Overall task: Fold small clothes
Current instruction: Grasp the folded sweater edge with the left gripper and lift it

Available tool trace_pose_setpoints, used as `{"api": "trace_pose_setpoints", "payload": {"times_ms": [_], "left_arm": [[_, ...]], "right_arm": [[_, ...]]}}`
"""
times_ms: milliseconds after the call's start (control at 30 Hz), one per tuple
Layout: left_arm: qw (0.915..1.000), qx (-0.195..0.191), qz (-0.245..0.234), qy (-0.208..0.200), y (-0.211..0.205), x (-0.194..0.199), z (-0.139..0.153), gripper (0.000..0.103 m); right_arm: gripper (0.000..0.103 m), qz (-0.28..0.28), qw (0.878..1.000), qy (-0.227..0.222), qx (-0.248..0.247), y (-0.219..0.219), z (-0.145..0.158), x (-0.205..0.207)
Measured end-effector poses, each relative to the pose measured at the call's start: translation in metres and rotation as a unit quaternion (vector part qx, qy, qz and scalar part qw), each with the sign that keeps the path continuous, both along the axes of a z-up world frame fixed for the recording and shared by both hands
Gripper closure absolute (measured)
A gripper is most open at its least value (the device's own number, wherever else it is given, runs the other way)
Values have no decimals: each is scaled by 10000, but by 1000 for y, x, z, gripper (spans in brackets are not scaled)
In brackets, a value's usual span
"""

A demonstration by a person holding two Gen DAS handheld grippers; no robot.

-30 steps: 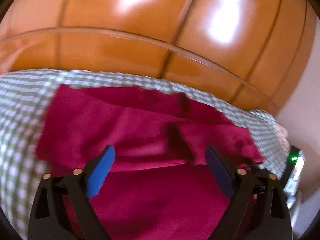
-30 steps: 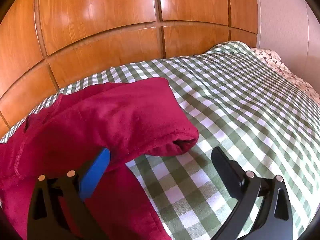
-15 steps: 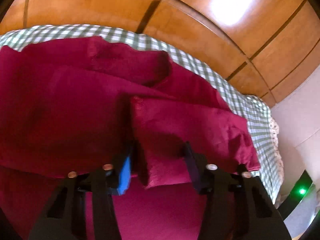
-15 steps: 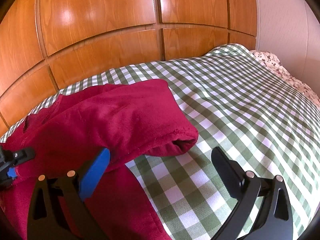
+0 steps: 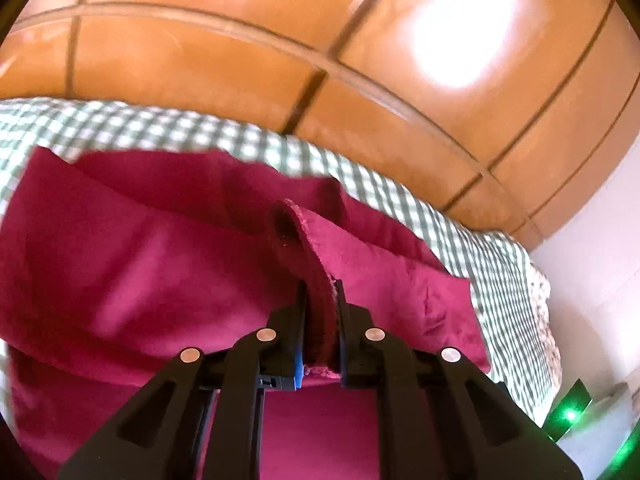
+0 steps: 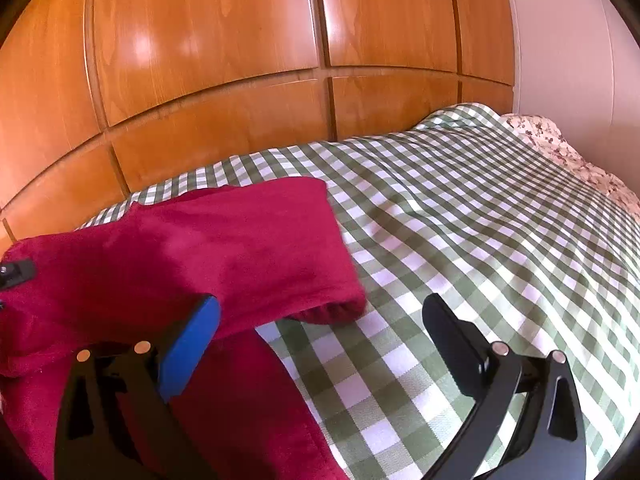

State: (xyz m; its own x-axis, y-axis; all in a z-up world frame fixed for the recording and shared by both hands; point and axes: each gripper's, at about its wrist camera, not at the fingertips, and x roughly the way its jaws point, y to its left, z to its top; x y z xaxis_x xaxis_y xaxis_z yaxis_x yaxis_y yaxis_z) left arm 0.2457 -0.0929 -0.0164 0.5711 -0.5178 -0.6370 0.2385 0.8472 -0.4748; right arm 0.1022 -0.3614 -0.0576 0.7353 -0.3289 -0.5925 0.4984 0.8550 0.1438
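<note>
Left tongs pinching red garment, right tongs apart

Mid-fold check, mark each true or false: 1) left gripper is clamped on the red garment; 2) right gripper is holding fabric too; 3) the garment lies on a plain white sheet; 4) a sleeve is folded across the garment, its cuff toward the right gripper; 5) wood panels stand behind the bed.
1) True: the left gripper is shut on a fold of the red garment.
2) False: the right gripper is open, gripping nothing.
3) False: it lies on a green-and-white checked bedcover.
4) True: the sleeve lies across, with its cuff open toward the right gripper.
5) True: wood panels stand behind.
</note>
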Motion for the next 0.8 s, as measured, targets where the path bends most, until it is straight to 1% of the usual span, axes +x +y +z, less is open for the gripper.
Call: {"api": "trace_pose_setpoints", "payload": {"times_ms": [133,267,333,433,533,633,700,767,800], "left_arm": [[9995,125,278,5,28,4,-5,92],[9981,191,572,100,54,0,-20,92],[9969,205,743,161,69,-1,-27,92],[9944,123,1000,331,92,-2,-44,92],[9932,22,1085,412,103,-2,-55,92],[9923,-48,1206,268,112,-7,-56,92],[9900,-144,1394,178,121,-10,-53,92],[9882,-346,1479,179,131,-8,-52,92],[9882,-348,1480,196,132,-6,-52,92]], "right_arm": [[2,65,9999,-81,111,-2,1,-1],[2,281,9987,-385,192,-1,6,-8],[2,240,9978,-526,329,-5,7,-14],[2,208,9949,-662,727,-18,4,-20],[2,273,9926,-592,1026,-24,0,-18],[2,360,9921,-604,1036,-23,0,-20],[2,417,9923,-599,998,-20,2,-21],[2,471,9929,-469,990,-18,0,-18],[2,508,9933,-345,983,-16,-2,-15]]}}
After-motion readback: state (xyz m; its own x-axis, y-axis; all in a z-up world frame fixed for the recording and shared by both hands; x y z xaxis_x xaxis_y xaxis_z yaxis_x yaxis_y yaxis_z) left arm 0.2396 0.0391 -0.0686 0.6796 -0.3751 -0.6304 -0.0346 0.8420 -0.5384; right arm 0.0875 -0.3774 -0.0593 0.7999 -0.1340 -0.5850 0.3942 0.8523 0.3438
